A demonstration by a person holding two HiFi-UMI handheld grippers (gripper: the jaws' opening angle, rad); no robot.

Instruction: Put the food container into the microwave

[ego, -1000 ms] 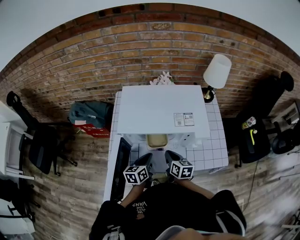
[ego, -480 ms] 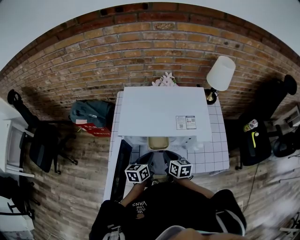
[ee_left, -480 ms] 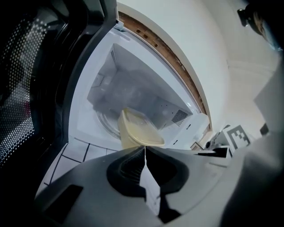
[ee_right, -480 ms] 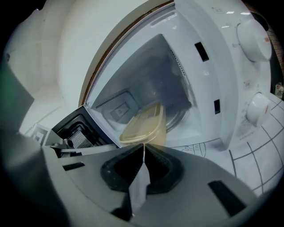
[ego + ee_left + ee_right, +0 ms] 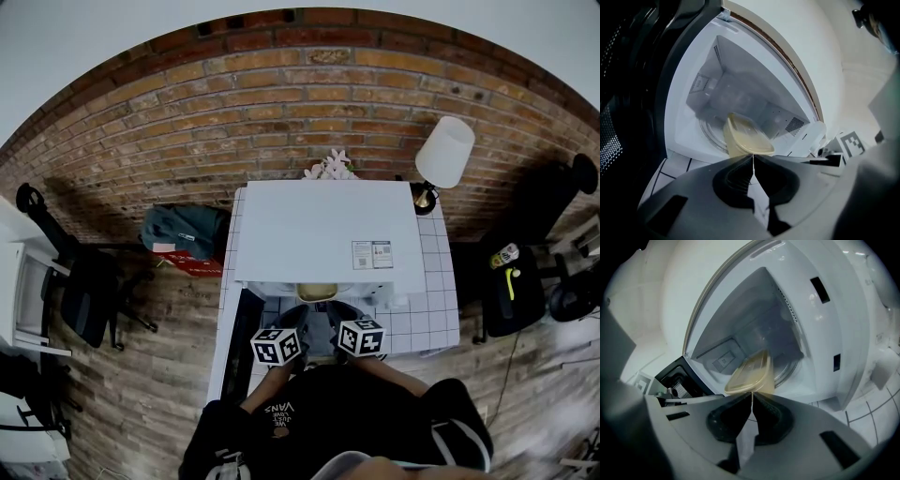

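— Where is the food container [image 5: 317, 292]?
— In the open mouth of the white microwave [image 5: 323, 230]. From my head camera, its yellowish lid shows half under the oven's top edge. It sits over the front of the glass turntable [image 5: 708, 136]; I cannot tell whether it touches the glass.
— And your tools?
— Both are clenched on it. My left gripper [image 5: 753, 157] pinches the container's near rim, its jaws pressed together on the thin lip. My right gripper [image 5: 752, 394] grips the same rim further right. Their marker cubes sit side by side in front of my chest.
— What surrounds the oven?
— The dark door [image 5: 241, 339] stands open at the left. The microwave rests on a white tiled counter [image 5: 433, 302]. A white-shaded lamp [image 5: 443, 152] stands at the counter's far right corner, and a brick wall [image 5: 234, 112] rises behind.
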